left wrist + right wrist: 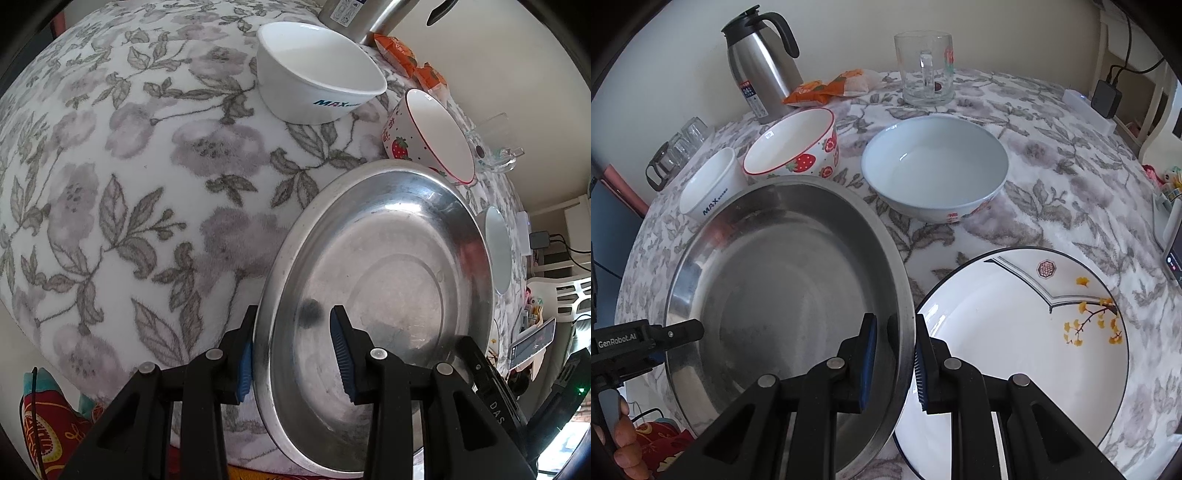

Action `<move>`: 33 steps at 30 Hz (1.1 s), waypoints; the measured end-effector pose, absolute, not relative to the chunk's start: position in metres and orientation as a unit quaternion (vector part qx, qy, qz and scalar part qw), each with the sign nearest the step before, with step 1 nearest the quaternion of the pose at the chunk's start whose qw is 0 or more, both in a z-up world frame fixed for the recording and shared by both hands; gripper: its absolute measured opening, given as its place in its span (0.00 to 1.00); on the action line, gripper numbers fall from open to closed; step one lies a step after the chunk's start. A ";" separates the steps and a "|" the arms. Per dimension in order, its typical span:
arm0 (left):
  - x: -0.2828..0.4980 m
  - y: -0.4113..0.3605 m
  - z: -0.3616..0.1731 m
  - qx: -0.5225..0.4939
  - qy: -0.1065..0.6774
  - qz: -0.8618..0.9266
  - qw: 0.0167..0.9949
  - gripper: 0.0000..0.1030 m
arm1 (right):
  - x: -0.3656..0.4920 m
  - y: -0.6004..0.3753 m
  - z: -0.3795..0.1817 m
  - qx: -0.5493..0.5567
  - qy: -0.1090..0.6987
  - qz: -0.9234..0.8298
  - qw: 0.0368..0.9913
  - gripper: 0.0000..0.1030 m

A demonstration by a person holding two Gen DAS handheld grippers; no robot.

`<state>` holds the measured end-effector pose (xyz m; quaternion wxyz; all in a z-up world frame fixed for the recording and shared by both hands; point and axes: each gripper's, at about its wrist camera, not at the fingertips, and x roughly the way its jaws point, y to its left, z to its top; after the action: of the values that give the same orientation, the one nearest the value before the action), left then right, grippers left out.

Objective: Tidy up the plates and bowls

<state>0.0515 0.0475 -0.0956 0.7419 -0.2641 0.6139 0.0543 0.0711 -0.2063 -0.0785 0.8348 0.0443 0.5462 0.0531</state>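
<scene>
A wide steel plate (388, 266) (783, 280) is held at two opposite edges. My left gripper (291, 332) is shut on its left rim, one blue pad outside and one inside. My right gripper (894, 325) is shut on the right rim, which overlaps a white plate with yellow leaves (1015, 350). A finger of the left gripper (683, 330) shows at the far rim in the right wrist view. Behind the steel plate stand a white MAX bowl (317, 70) (709, 184), a strawberry bowl (432, 133) (798, 144) and a pale blue bowl (934, 166).
The table wears a floral cloth (1052, 192). At its back stand a steel thermos jug (761, 62), orange snack packets (827, 86) and a glass mug (925, 70). Small glasses (679, 147) sit at the left edge, a phone (1174, 254) at the right. A person's hand (624, 435) shows at lower left.
</scene>
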 end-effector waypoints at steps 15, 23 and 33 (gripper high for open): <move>0.054 0.046 -0.098 -0.263 0.613 0.057 0.743 0.38 | 0.071 -0.207 -0.076 0.044 0.542 0.050 0.838 0.19; 0.049 0.055 -0.090 -0.266 0.599 0.071 0.752 0.39 | 0.068 -0.209 -0.064 0.047 0.528 0.044 0.847 0.19; 0.042 0.066 -0.061 -0.233 0.551 0.111 0.793 0.39 | 0.064 -0.206 -0.039 0.039 0.491 0.039 0.869 0.21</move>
<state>0.0415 0.0660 -0.0610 0.7933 -0.2334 0.5514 0.1105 0.0640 -0.2060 -0.0389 0.8693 0.0388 0.4913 0.0386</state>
